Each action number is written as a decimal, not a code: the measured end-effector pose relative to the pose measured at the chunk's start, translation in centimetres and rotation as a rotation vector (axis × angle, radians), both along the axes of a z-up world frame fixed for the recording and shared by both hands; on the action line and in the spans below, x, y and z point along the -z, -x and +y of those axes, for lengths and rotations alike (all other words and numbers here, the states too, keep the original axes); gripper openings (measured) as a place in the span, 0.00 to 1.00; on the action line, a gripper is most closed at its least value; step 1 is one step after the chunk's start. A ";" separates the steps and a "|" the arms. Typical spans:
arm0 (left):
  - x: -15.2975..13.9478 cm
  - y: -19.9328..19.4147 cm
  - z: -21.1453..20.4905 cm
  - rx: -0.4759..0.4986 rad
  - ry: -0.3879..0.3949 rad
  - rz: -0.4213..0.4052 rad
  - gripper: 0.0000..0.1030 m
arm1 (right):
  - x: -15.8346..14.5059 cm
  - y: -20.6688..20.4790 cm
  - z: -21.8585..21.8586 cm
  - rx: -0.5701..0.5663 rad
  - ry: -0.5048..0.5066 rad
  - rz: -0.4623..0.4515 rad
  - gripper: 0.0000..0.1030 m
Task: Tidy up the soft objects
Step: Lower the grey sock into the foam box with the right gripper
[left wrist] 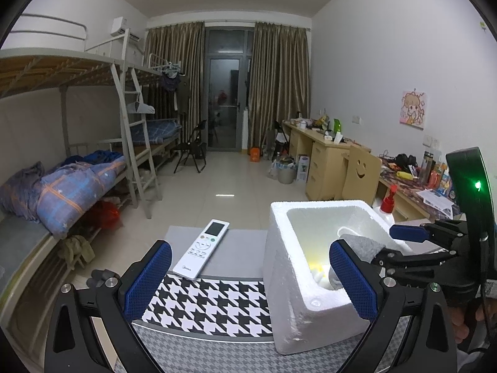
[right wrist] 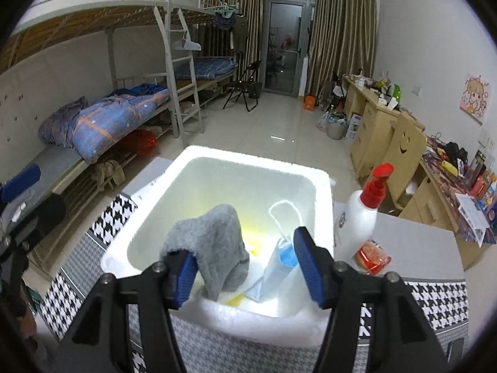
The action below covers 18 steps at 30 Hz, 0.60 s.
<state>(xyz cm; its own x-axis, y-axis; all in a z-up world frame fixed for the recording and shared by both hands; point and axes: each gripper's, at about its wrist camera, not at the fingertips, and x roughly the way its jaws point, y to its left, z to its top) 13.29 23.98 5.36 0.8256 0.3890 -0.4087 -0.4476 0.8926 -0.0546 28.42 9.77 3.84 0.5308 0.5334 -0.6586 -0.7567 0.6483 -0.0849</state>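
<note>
A white foam box (right wrist: 257,159) stands on the houndstooth-covered table (left wrist: 211,307). My right gripper (right wrist: 245,255) is over the box's near side with its jaws wide apart. A grey fuzzy sock (right wrist: 214,242) hangs inside the box, draped against the left blue pad only. A blue and white face mask (right wrist: 279,261) with its ear loop leans inside the box by the right finger. Something yellow lies on the box's floor. My left gripper (left wrist: 250,279) is open, with the box's near left corner (left wrist: 279,279) between its fingers and no pad pressing on it.
A white remote control (left wrist: 202,248) lies on the table left of the box. A white pump bottle with a red top (right wrist: 360,214) and a red packet (right wrist: 372,256) sit right of the box. Bunk beds line the left wall, desks and a chair the right.
</note>
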 end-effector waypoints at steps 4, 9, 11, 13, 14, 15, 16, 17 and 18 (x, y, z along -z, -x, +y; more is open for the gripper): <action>0.0 0.0 -0.5 0.011 0.004 0.000 0.99 | 0.7 0.4 -0.3 -0.008 0.039 -0.006 0.62; -0.1 0.2 -1.0 0.016 0.010 -0.006 0.99 | 0.8 0.7 -1.3 -0.011 0.052 -0.008 0.62; 0.0 0.4 -1.3 0.022 0.007 -0.007 0.99 | 0.7 0.9 -1.6 -0.012 0.052 -0.011 0.62; -0.1 0.6 -1.5 0.027 0.009 -0.006 0.99 | 0.5 1.1 -2.1 -0.012 0.045 -0.014 0.62; 0.0 0.8 -1.7 0.028 0.011 -0.005 0.99 | 0.4 1.2 -2.4 -0.010 0.038 -0.014 0.62; -0.1 0.9 -1.8 0.028 0.011 -0.007 0.99 | 0.2 1.4 -2.7 -0.013 0.030 -0.011 0.62; -0.1 1.1 -1.9 0.030 0.012 -0.008 0.99 | 0.2 1.5 -2.8 -0.016 0.026 -0.009 0.63; -0.1 1.2 -2.1 0.033 0.010 -0.004 0.99 | 0.1 1.6 -3.0 -0.016 0.021 -0.010 0.64; -0.1 1.3 -2.2 0.031 0.007 -0.004 0.99 | 0.0 1.7 -3.2 -0.015 0.015 -0.010 0.67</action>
<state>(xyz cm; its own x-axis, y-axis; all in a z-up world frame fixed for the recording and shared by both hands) 11.96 21.81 5.43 0.8387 0.3605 -0.4081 -0.4197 0.9055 -0.0628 26.68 6.53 3.88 0.5293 0.5316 -0.6612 -0.7654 0.6355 -0.1018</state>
